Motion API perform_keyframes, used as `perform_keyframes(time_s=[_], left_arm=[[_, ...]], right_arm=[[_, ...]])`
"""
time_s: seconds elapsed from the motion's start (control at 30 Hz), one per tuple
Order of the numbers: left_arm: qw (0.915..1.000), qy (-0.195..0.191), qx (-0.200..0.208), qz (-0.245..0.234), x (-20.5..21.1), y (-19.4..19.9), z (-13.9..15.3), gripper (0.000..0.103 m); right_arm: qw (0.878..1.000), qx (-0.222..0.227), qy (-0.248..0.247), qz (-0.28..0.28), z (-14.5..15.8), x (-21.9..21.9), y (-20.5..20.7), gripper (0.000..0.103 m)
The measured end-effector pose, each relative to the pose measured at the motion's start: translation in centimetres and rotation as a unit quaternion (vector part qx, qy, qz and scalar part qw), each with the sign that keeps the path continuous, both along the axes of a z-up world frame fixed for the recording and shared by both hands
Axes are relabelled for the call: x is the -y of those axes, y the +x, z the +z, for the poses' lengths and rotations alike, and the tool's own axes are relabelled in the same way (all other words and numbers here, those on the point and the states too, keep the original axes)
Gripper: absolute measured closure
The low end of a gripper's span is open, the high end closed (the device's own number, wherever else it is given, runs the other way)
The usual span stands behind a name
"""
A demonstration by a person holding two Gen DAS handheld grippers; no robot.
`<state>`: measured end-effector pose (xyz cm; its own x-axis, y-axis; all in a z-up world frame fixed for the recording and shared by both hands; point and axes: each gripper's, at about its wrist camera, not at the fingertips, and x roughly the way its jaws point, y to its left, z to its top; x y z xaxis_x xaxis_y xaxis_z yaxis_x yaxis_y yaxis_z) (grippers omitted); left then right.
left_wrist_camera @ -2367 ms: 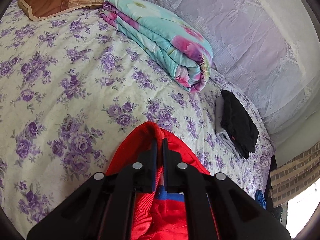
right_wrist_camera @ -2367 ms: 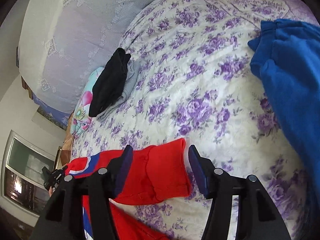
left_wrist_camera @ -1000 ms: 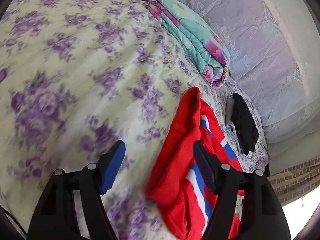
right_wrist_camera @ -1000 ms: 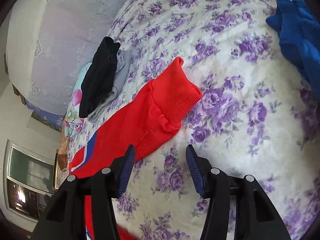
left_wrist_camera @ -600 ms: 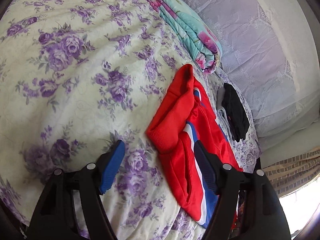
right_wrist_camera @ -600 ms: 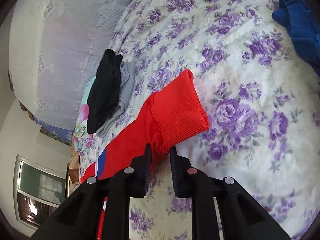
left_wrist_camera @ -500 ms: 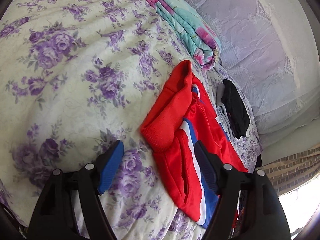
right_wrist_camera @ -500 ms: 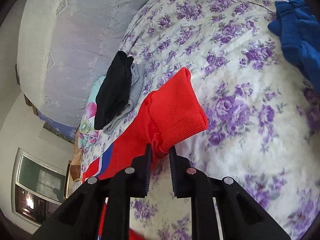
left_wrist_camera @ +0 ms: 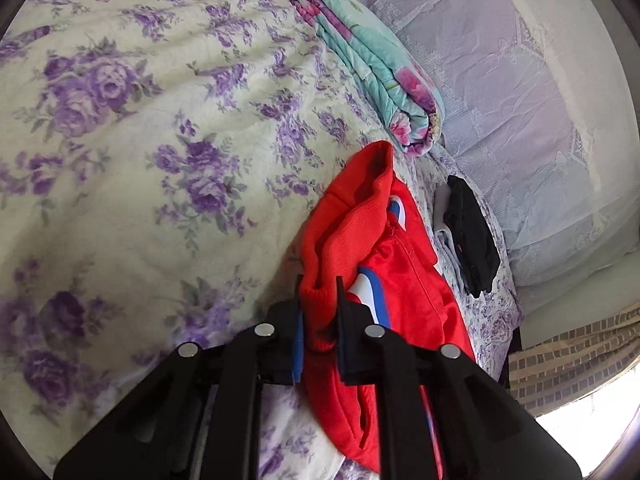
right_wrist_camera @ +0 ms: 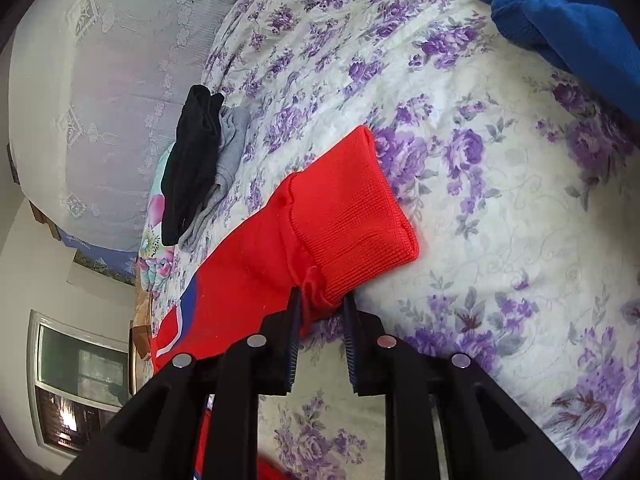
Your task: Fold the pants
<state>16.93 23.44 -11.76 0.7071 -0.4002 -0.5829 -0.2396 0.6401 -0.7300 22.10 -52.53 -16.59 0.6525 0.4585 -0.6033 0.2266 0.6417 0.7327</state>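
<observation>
**Both grippers now clamped on the pants**

Half a second back the left gripper [left_wrist_camera: 318, 312] was spread wide over the red pants [left_wrist_camera: 372, 264]; it had since clenched on a ribbed edge at lower centre of its frame. Right gripper [right_wrist_camera: 320, 312] was already pinched on the fabric beside the ribbed cuff [right_wrist_camera: 352, 216] and stayed so. Pants lay on the floral bedspread [left_wrist_camera: 120, 128], running from centre toward lower left in the right view, partly bunched. Judgement: two-point grasp set, so lift-and-fold could start. Black garment [right_wrist_camera: 192, 160] sat well apart, upper left.
</observation>
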Motion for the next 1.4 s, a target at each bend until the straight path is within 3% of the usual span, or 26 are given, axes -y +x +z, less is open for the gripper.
perform_keyframes(time_s=[0.13, 0.17, 0.23, 0.27, 0.3, 0.4, 0.5, 0.6, 0.7, 0.83, 0.9, 0.97, 1.03, 1.07, 1.13, 1.17, 1.27, 1.4], left_arm=[[0.9998, -0.009, -0.008, 0.014, -1.4, -2.1, -0.7, 0.091], [0.9998, -0.013, -0.012, 0.011, -1.6, -2.1, -1.2, 0.084], [0.9993, -0.033, -0.016, 0.010, -2.0, -1.9, -1.4, 0.083], [0.9990, -0.041, -0.017, 0.010, -2.2, -1.9, -1.2, 0.078], [0.9989, -0.040, -0.016, 0.017, -2.5, -2.0, -0.7, 0.065], [0.9983, 0.019, -0.002, 0.055, -3.3, -2.4, 1.8, 0.046], [0.9957, 0.070, 0.016, 0.059, -3.0, -1.4, 4.7, 0.045], [0.9925, 0.118, 0.028, 0.014, 0.1, 1.7, 7.0, 0.043], [0.9787, 0.199, 0.033, -0.040, 5.6, 5.3, 8.2, 0.037], [0.9547, 0.277, 0.033, -0.102, 11.4, 9.6, 7.4, 0.036], [0.9458, 0.310, 0.010, -0.095, 12.1, 11.6, 6.0, 0.036], [0.9400, 0.332, -0.020, -0.078, 11.5, 13.3, 4.2, 0.036], [0.9316, 0.355, -0.057, -0.053, 9.8, 14.6, 2.1, 0.031], [0.9365, 0.340, -0.071, -0.045, 8.6, 14.9, 1.2, 0.015], [0.9601, 0.268, -0.074, -0.030, 6.1, 14.9, 0.8, 0.013], [0.9620, 0.263, -0.070, -0.018, 5.6, 14.6, 1.2, 0.013], [0.9588, 0.281, -0.041, 0.015, 5.8, 13.1, 3.0, 0.015], [0.9471, 0.319, 0.027, 0.016, 8.4, 11.6, 6.4, 0.015]], right_arm=[[1.000, -0.004, -0.008, 0.018, -0.3, -0.9, 0.7, 0.083], [1.000, -0.004, -0.004, 0.017, -0.4, -0.9, 0.8, 0.082], [1.000, -0.007, 0.016, 0.021, -0.4, -0.4, 0.6, 0.076], [0.999, -0.008, 0.026, 0.018, -0.3, -0.1, 0.2, 0.074], [0.999, -0.007, 0.029, 0.012, 0.0, 0.2, -0.4, 0.069], [1.000, 0.000, -0.008, -0.013, 1.4, 1.1, -2.6, 0.063], [0.996, 0.040, -0.070, -0.043, 3.7, 1.0, -4.3, 0.060], [0.991, 0.077, -0.106, -0.007, 5.8, -1.7, -3.7, 0.060], [0.988, 0.088, -0.121, 0.045, 6.4, -5.3, -1.5, 0.060], [0.987, 0.079, -0.111, 0.082, 5.5, -8.3, 1.7, 0.054], [0.989, 0.057, -0.114, 0.080, 4.2, -8.6, 3.0, 0.046], [0.990, 0.033, -0.114, 0.071, 2.8, -7.9, 3.7, 0.046], [0.994, 0.029, -0.081, 0.070, 1.7, -6.4, 3.8, 0.056], [0.995, 0.026, -0.067, 0.063, 1.4, -5.5, 3.7, 0.061], [0.997, 0.029, -0.063, 0.044, 1.2, -4.3, 3.3, 0.075], [0.997, 0.033, -0.064, 0.040, 1.2, -4.2, 3.1, 0.077], [0.991, 0.062, -0.109, 0.040, 2.7, -5.6, 2.1, 0.073], [0.975, 0.114, -0.168, 0.094, 5.9, -10.2, 1.8, 0.047]])
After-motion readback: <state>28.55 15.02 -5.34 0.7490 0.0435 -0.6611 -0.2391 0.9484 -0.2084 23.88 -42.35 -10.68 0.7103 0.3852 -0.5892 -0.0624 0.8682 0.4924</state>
